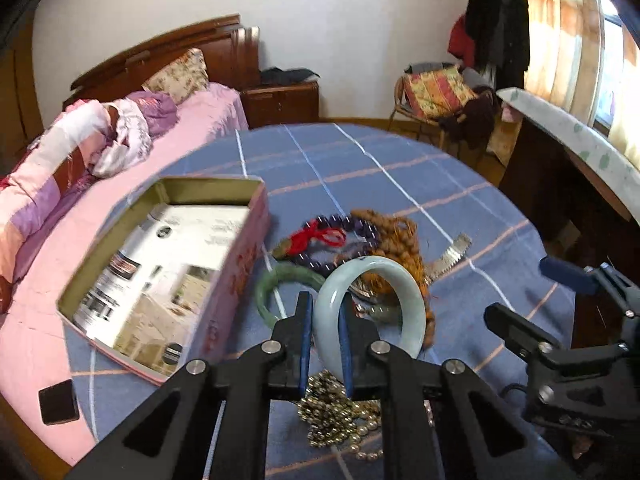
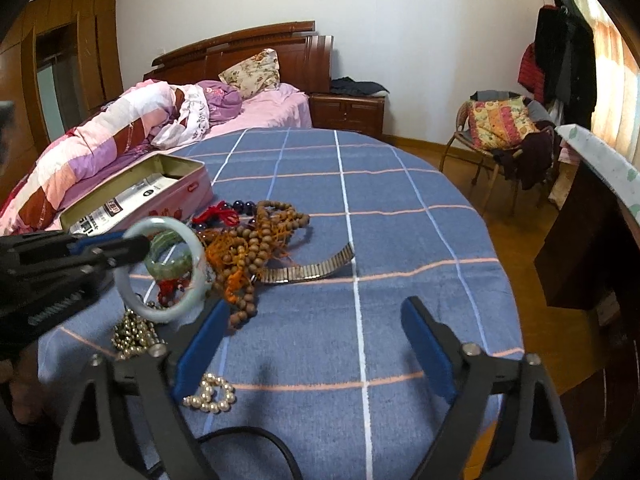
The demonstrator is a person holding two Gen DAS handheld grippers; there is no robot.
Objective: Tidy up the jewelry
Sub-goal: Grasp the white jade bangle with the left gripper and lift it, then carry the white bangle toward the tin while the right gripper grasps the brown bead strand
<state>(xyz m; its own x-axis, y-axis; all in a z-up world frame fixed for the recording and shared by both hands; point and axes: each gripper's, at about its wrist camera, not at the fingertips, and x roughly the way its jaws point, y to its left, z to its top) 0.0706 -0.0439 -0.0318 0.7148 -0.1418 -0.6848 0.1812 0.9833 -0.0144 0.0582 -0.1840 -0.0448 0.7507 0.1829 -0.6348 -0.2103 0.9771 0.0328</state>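
My left hand-held gripper (image 1: 325, 328) is clenched on the rim of the pale jade bangle (image 1: 370, 308), held over the jewelry pile beside the pink tin (image 1: 240, 272) — I judge a level carry to the tin best. My right hand-held gripper (image 2: 316, 344) hangs released; the tin holds only printed paper (image 1: 160, 272) — no jewelry.

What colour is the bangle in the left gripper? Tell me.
Pale milky green bangle; clearest in the left wrist view.

Glossy smooth stone-like bangle (image 1: 372, 304), matt woven cloth cover (image 2: 400, 184), shiny ribbed metal watchband (image 2: 308, 270).
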